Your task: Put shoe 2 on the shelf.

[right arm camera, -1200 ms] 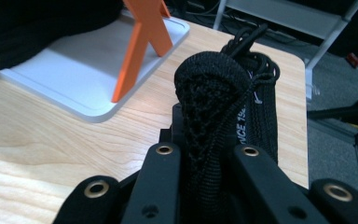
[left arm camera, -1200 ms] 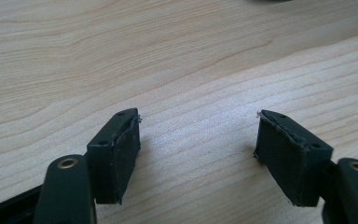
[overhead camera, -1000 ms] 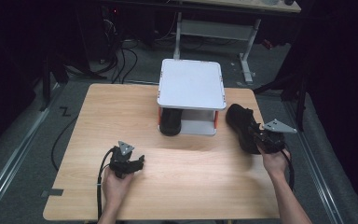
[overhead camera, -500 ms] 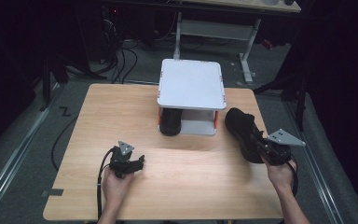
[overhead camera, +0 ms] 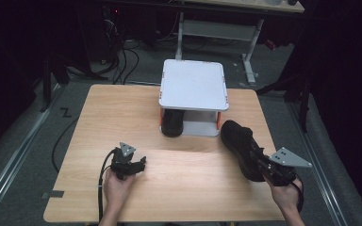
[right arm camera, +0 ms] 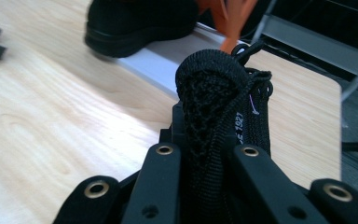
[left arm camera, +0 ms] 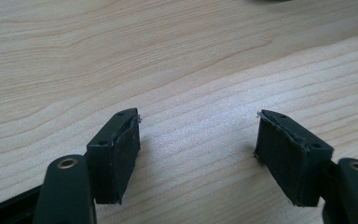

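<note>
Right gripper (overhead camera: 269, 170), held near the table's (overhead camera: 122, 108) right front corner, pinches the heel collar of a black mesh shoe (overhead camera: 239, 147) lying along the right edge. Left gripper (overhead camera: 133, 165) hovers near the front edge, jaws spread, empty. Second black shoe (overhead camera: 172, 122) sits under the white rack (overhead camera: 193, 84) at the far edge.

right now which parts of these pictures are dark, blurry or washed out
High view: the table is lit, its surroundings nearly black, and the white shelf top looks washed out. Left gripper view: sharp wood grain with a pale sheen between the open left claw jaws. Right gripper view: the right claw and the pinched black shoe are fairly sharp, the second shoe behind soft.
</note>
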{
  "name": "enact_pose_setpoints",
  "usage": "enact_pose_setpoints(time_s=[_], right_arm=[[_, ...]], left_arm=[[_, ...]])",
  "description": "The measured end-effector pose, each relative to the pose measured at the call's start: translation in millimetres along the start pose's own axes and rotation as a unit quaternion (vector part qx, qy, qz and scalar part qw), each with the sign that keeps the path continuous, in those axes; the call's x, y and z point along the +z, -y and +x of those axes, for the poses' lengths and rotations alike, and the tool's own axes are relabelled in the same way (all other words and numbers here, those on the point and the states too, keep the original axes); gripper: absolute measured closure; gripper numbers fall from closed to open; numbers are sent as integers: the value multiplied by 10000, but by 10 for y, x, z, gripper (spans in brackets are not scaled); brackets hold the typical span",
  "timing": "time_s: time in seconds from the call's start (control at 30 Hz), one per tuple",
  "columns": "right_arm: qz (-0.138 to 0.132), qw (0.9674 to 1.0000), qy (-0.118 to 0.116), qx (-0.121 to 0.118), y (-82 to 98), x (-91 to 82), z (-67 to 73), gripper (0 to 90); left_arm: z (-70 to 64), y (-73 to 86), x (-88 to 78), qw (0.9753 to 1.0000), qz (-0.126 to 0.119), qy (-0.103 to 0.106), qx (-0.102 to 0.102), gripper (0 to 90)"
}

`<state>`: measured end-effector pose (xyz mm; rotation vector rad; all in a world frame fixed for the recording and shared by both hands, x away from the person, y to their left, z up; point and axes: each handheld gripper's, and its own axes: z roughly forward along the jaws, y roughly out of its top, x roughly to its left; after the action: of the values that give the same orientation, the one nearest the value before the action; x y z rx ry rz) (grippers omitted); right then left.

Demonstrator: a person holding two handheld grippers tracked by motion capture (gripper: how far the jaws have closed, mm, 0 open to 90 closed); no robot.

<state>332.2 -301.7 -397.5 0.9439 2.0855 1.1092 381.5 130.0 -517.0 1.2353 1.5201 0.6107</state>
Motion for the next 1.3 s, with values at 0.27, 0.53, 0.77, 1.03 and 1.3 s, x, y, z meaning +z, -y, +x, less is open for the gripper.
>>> enact_pose_setpoints(time_s=[0.27, 0.53, 0.77, 1.03, 1.3], right_arm=[[9, 9996, -256, -105, -17, 31, 172, 853], [-88, 9986, -489, -154, -124, 147, 299, 853], [-200, 9982, -563, -43, -271, 385, 376, 852], [-156, 9992, -373, 3, -369, 641, 435, 852], [-30, 9996, -250, 123, -433, 866, 515, 848]], left_arm=[[-1, 0, 0, 10000, 0, -1, -3, 308], [2, -1, 0, 10000, -8, 0, -12, 316], [2, -2, 0, 10000, -4, -2, -11, 317], [-1, -6, 11, 9999, 63, 90, -24, 273], [15, -51, 34, 9995, 58, 127, -289, 258]])
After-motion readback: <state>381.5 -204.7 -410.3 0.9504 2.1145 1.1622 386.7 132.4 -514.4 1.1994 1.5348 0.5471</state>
